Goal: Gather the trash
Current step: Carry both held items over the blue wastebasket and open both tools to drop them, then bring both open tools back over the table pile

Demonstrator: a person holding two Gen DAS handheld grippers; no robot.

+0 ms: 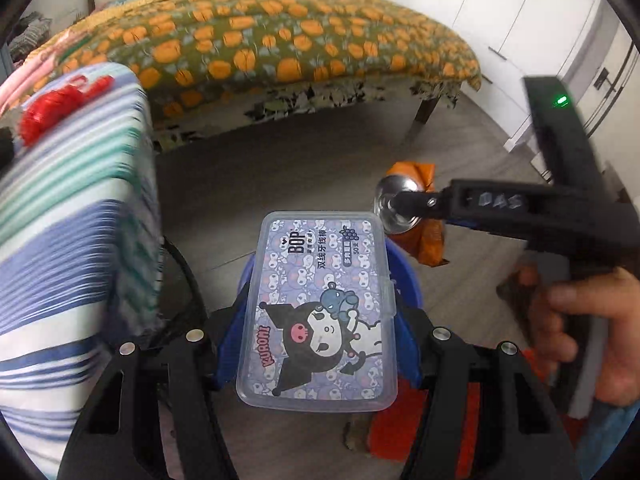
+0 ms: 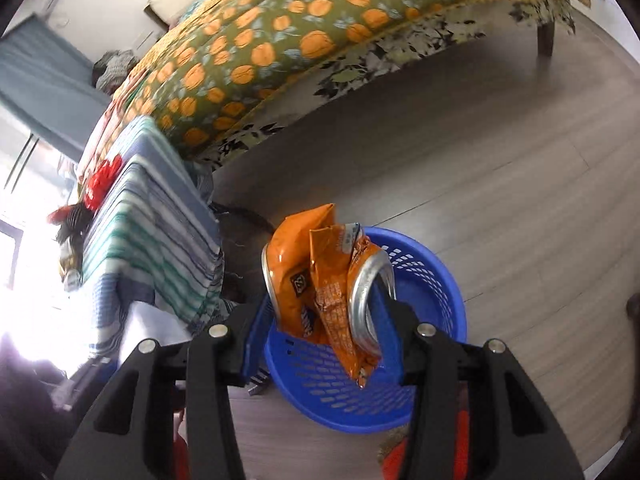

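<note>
My left gripper (image 1: 320, 312) is shut on a clear plastic floss-pick box (image 1: 320, 304) with a purple cartoon label, its blue pads pressing both long sides. Behind the box a bit of the blue basket (image 1: 406, 276) shows on the floor. My right gripper (image 2: 326, 312) is shut on a crumpled orange snack bag (image 2: 304, 264) and a silver can (image 2: 368, 292) pressed together, hanging over the blue mesh basket (image 2: 432, 280). The left wrist view also catches the right gripper (image 1: 404, 202) from the side, with the can (image 1: 390, 200) and the bag (image 1: 420, 172).
A bed with an orange-patterned quilt (image 2: 280, 40) fills the back. A striped cloth-covered stand (image 2: 152, 232) with a red object (image 2: 104, 180) on top stands left of the basket. A person's hand (image 1: 580, 320) holds the right gripper's handle. Grey wood floor (image 2: 480, 160) lies to the right.
</note>
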